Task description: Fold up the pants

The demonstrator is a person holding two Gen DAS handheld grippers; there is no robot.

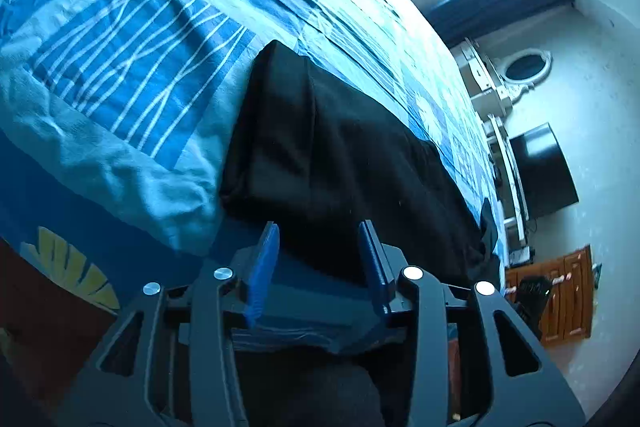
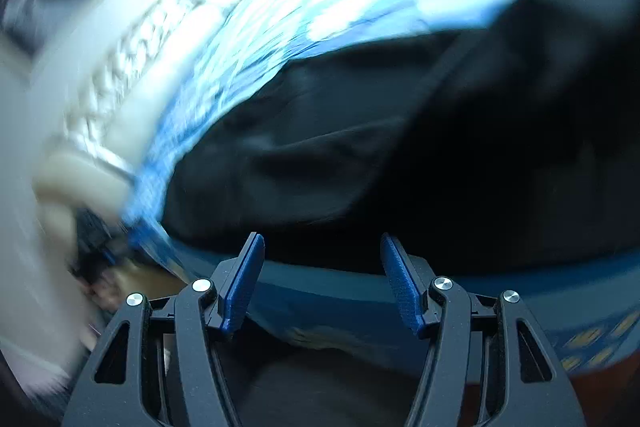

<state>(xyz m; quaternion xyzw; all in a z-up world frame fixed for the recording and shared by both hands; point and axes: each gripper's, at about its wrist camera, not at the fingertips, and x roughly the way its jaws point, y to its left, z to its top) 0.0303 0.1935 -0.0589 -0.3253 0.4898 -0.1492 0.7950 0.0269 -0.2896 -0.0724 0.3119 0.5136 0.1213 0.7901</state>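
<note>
Left wrist: spread left gripper (image 1: 320, 239) at black pants' (image 1: 320, 147) near edge, bedspread (image 1: 120, 47) alongside.

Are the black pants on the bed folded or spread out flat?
Folded. The black pants lie as a narrow doubled strip along the bed, with a crease down their length.

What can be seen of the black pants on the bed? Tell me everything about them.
The black pants are dark, matte, soft cloth, lying flat in a long, narrow strip along the near edge of the bed, on the blue patterned bedspread. One lengthwise fold ridge runs down them. The end farther from the left camera is squared off. In the blurred right wrist view the cloth looks wrinkled. Both the left hand-held gripper and right hand-held gripper stand open just short of the pants, holding nothing.
</note>
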